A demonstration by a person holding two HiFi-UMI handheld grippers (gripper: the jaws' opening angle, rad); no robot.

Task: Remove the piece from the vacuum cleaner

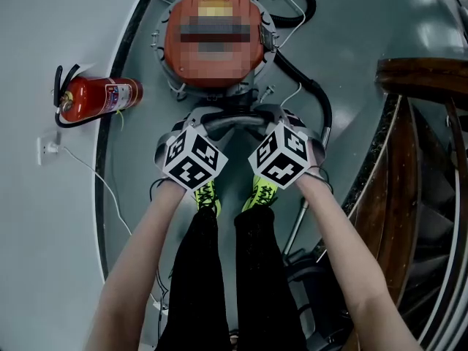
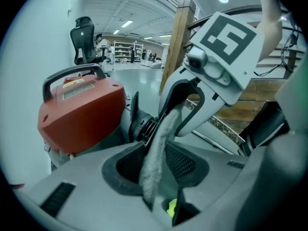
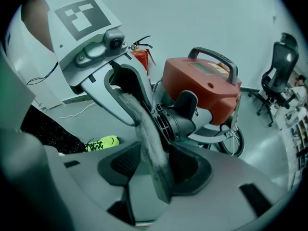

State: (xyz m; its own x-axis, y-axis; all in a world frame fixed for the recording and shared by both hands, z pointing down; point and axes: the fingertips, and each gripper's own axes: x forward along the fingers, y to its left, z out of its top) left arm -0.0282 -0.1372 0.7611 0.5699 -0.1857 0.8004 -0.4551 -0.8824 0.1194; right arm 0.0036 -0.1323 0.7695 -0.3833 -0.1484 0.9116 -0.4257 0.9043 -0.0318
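Jaws apart: left hand-held gripper, right hand-held gripper.

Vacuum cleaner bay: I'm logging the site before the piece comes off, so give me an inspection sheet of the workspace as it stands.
Surface: smooth grey floor.
Job's things: red vacuum cleaner stands on the floor; black coupling on its front, attached.
Clutter: fire extinguisher beside the vacuum cleaner.
Grippers: left gripper and right gripper side by side at the coupling; a grey fuzzy strip runs between each one's jaws; whether they grip cannot be told.
Cables: black hose curls round the vacuum cleaner; white cable trails from a wall socket.
Surroundings: wooden staircase, office chair.
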